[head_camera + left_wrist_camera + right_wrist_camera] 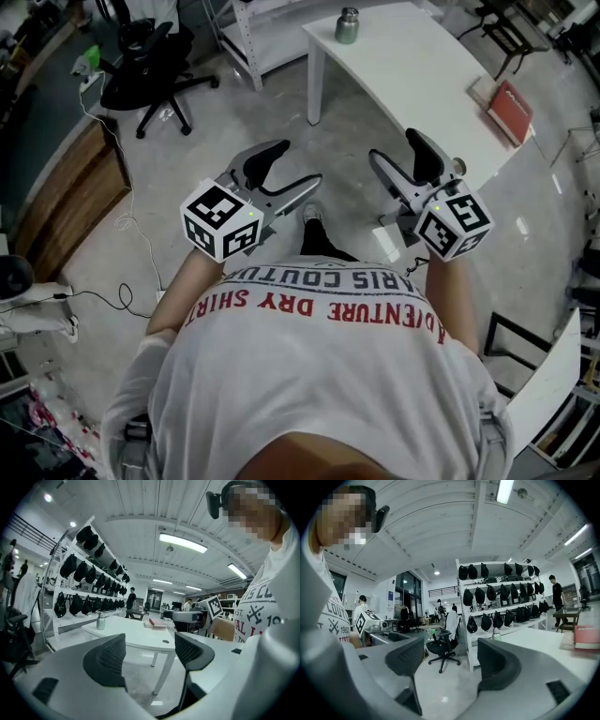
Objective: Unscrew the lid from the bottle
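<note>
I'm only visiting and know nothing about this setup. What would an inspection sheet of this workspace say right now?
Surface: white table, standing ahead of the person.
Job's things: metal bottle upright near the table's far corner, lid on.
Clutter: red book on the table.
Grippers: left gripper and right gripper open, empty, over the floor.
Cables: loose cables on the floor, left.
Surroundings: office chair, racks of dark bags, people in the background.

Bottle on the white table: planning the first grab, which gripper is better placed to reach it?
Right, marginally. The right gripper hangs nearer the table's edge; the left gripper is over floor. Both are open, empty, far from the bottle.
</note>
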Demonstrator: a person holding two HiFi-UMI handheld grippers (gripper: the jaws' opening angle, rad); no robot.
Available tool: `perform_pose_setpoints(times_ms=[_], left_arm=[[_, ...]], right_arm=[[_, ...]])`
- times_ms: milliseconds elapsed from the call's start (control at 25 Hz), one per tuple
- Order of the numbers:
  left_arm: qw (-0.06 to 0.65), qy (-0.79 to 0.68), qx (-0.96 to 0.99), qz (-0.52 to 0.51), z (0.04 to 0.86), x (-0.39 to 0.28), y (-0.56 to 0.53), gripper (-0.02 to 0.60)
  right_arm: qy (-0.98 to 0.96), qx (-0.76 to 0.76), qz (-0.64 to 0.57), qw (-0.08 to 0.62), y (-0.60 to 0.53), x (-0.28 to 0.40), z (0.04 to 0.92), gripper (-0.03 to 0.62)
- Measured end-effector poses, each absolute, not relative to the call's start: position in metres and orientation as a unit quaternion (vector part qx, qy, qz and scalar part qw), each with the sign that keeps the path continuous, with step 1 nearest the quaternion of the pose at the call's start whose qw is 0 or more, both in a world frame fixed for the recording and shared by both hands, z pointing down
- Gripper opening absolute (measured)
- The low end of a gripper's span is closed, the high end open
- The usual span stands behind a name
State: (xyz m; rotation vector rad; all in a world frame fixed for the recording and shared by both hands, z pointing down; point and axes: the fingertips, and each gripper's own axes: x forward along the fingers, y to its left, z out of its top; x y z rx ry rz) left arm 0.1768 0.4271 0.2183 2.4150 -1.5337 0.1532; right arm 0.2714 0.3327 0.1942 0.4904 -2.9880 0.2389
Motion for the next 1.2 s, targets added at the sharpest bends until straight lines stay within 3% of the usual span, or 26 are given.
perform_pose_setpoints(times_ms=[640,1200], left_arm=[[0.171,-0.505,0.842,0.086,0.271,0.081,0.183,0.35],[0.155,-0.496,0.841,0.151,0.322,0.039,0.072,0.365]], right_arm=[[-0.979,0.144,0.12,0.081,0.113,0.168,0.245,0.337],[-0.971,0.169,0.131,0.105,0.046,0.134,0.265,0.337]])
